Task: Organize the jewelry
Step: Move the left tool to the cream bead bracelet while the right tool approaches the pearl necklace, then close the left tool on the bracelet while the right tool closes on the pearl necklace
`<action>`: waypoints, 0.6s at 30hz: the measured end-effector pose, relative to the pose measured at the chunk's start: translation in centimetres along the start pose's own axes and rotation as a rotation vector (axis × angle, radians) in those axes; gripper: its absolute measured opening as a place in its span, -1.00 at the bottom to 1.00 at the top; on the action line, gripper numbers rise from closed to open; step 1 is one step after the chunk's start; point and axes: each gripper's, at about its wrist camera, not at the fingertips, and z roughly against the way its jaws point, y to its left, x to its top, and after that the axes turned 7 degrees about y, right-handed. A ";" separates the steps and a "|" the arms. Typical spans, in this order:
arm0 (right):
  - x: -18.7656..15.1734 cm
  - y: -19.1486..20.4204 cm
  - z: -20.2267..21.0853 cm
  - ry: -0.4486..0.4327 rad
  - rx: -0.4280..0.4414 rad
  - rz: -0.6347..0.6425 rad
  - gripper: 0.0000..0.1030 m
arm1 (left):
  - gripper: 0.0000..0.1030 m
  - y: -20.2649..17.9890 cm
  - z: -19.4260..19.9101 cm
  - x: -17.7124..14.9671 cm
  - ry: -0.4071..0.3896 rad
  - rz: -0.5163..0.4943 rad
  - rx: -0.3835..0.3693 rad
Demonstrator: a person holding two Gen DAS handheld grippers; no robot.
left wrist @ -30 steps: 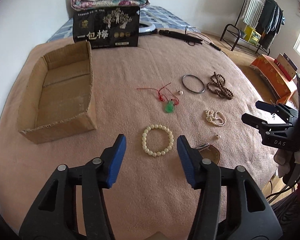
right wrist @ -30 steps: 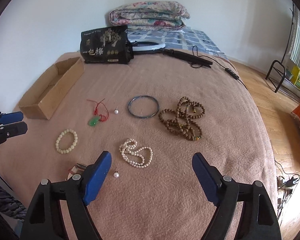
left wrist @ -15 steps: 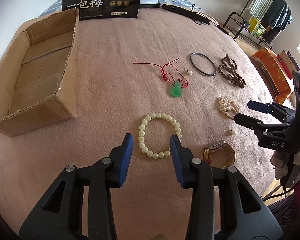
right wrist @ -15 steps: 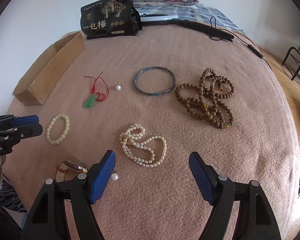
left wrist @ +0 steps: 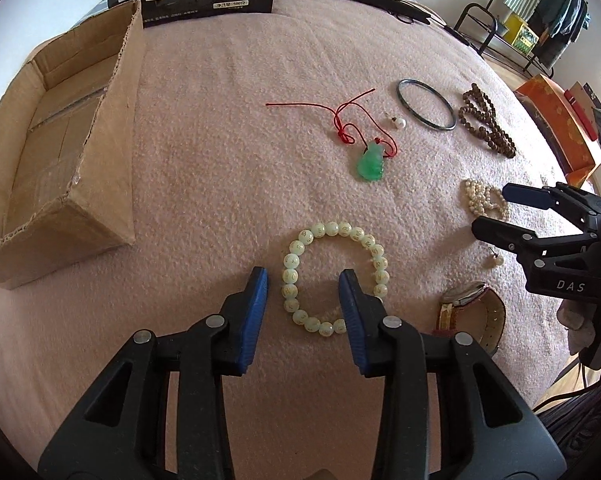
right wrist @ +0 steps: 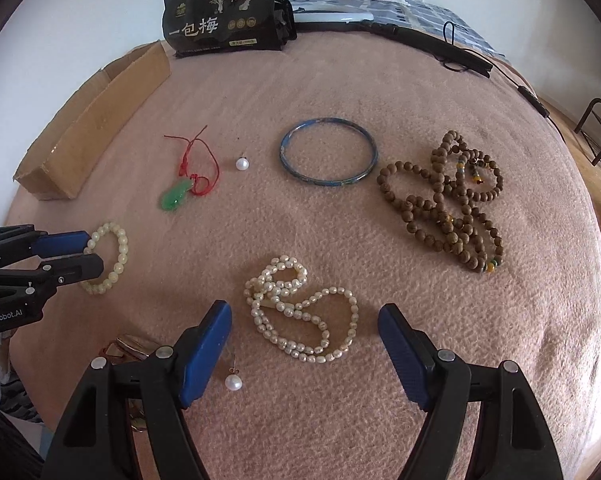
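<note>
Left gripper, black with blue pads, reaches in low from the bottom of the left wrist picture, down close to the pink blanket. Its jaws are partly open and hold nothing. They sit on either side of the near left part of the round pale green bead bracelet, one pad outside the ring and one inside it.

Right gripper comes in from the bottom of the right wrist picture. Its jaws are wide open and empty. The white pearl necklace lies in loops between the two pads, a bit ahead of them. A small single pearl earring lies just beside the left pad.

The open brown cardboard box sits at the left of the left wrist picture, well apart from the bracelet.
</note>
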 end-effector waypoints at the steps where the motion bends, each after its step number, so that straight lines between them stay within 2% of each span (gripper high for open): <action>1: 0.0 0.0 -0.2 0.007 -0.004 0.002 0.52 | -0.28 0.0 -0.1 0.1 0.001 0.001 -0.002; 3: 0.0 0.0 -0.4 0.012 -0.006 0.003 0.52 | -0.28 0.0 -0.1 0.2 0.001 -0.001 -0.003; 5: 0.1 0.0 -0.5 0.015 -0.006 0.006 0.52 | -0.39 -0.1 -0.2 0.3 0.000 -0.004 0.005; 8: 0.0 -0.2 -0.5 0.015 -0.009 -0.001 0.39 | -0.56 -0.1 -0.3 0.5 -0.001 -0.008 0.007; 11: 0.1 -0.5 -0.3 0.008 -0.002 -0.010 0.07 | -0.74 -0.1 -0.3 0.6 -0.002 -0.008 0.003; 12: 0.1 -0.7 -0.2 0.005 -0.002 -0.013 -0.10 | -0.76 -0.1 -0.3 0.6 -0.002 -0.009 0.002; 14: 0.0 -0.8 -0.2 0.004 0.003 -0.020 -0.22 | -0.87 -0.1 -0.3 0.6 -0.003 -0.010 -0.002; 18: 0.1 -0.7 -0.1 0.002 0.009 -0.013 -0.52 | -0.90 -0.4 -0.3 0.7 -0.009 -0.020 -0.008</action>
